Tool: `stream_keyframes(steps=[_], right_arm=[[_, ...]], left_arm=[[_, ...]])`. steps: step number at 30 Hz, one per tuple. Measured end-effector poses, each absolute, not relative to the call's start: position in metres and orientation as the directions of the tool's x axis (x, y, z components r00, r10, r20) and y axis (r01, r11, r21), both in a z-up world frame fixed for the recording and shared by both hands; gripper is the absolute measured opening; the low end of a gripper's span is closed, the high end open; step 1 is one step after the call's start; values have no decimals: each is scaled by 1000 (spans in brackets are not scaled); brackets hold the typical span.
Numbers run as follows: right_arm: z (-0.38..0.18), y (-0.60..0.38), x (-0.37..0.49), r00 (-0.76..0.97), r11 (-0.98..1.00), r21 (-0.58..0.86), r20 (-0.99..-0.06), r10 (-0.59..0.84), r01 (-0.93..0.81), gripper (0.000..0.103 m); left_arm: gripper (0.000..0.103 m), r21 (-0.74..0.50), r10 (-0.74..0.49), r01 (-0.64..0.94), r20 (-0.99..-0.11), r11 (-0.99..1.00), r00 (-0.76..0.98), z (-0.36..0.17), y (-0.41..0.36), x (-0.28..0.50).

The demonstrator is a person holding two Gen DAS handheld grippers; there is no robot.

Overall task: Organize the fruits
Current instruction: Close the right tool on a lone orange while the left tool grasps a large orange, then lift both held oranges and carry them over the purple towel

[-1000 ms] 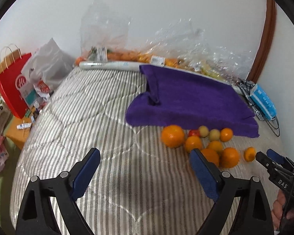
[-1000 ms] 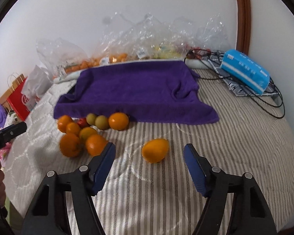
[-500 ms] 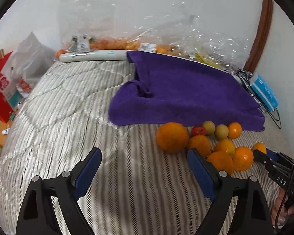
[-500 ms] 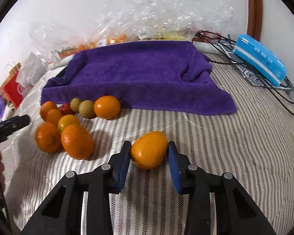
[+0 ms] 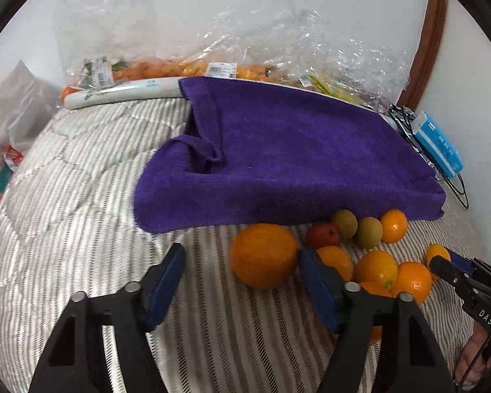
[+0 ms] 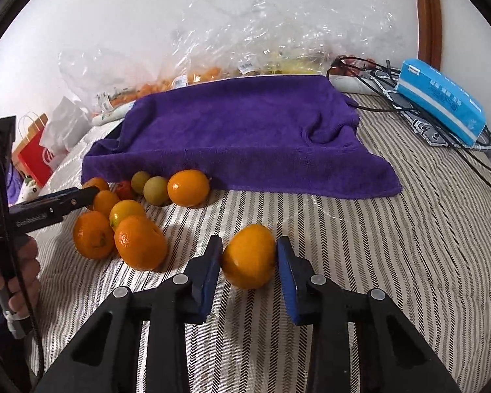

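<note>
Since a second ago, my right tongs (image 6: 248, 262) have come forward and narrowed onto a lone orange (image 6: 249, 260), apparently pinching it on the striped bedcover (image 6: 392, 245). Left tongs (image 5: 242, 281) gape wide, a large orange (image 5: 264, 254) just against their right finger, the fruit pile (image 5: 373, 255) beyond.

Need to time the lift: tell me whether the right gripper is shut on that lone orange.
Shut on it: in the right wrist view both blue pads of the right gripper press the sides of the lone orange, no gap visible.
</note>
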State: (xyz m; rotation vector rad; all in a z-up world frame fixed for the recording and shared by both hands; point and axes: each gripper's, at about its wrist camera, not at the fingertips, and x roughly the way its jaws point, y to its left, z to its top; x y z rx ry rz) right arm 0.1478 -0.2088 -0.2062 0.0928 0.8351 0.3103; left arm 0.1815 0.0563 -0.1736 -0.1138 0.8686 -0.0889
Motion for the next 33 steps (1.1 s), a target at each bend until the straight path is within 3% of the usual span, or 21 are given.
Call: stream_keyframes(steps=[3, 5, 17, 33], right_arm=[[-206, -208, 148, 625, 946, 211, -711, 321, -247, 34], [-205, -209, 147, 631, 944, 214, -704, 327, -250, 34], [-200, -213, 141, 656, 933, 239, -664, 359, -269, 34], [-194, -216, 131, 703, 936, 228, -618, 352, -268, 34]], left_arm=[[53, -129, -124, 40, -754, 991, 644, -176, 53, 182], [40, -141, -145, 58, -751, 988, 644, -177, 51, 181], [39, -193, -169, 50, -676, 980, 717, -165, 60, 163], [39, -126, -125, 61, -595, 990, 794, -150, 51, 147]])
